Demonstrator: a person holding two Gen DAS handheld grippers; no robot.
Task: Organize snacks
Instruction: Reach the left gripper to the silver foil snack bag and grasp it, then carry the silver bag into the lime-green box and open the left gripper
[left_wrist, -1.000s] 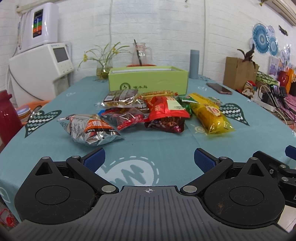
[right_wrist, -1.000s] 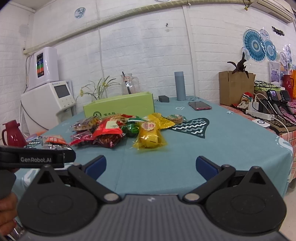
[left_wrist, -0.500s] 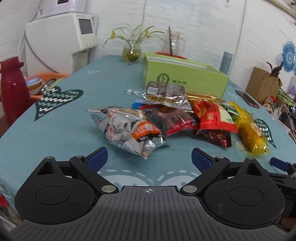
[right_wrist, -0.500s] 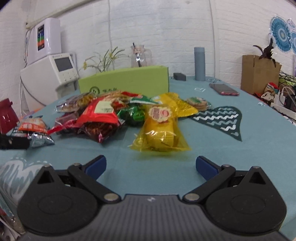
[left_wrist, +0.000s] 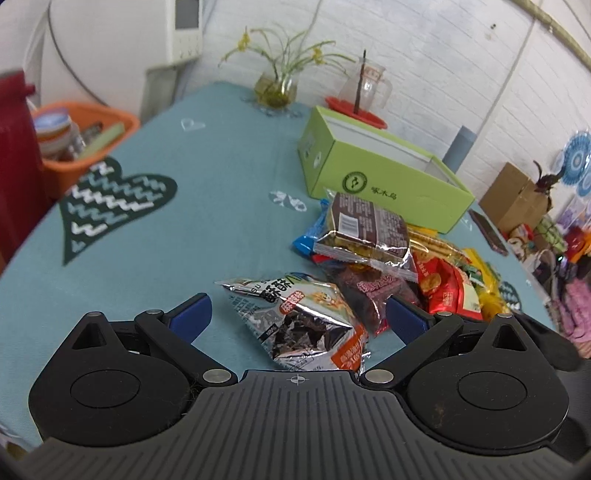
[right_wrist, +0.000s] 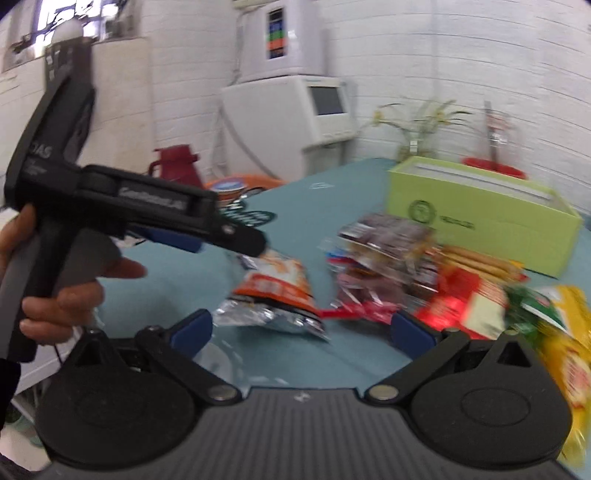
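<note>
Snacks lie heaped on the teal tablecloth (left_wrist: 229, 192) in front of the green box (left_wrist: 391, 177), and the silver-and-orange packet (left_wrist: 306, 321) sits apart from the pile, on the side farthest from the box. A second ago both grippers hung back from the table edge; now the left gripper (left_wrist: 297, 314) has come in low over that silver packet, its blue fingers wide apart on either side of the packet and not touching it. The right gripper (right_wrist: 301, 328) has swung round toward the same end of the pile — its view is blurred — and its fingers are spread too, holding nothing. From that side the left hand (right_wrist: 55, 288) shows, wrapped round its gripper's handle. A brown-labelled foil pack (left_wrist: 365, 229) rests on top of the heap, nearer the box.
</note>
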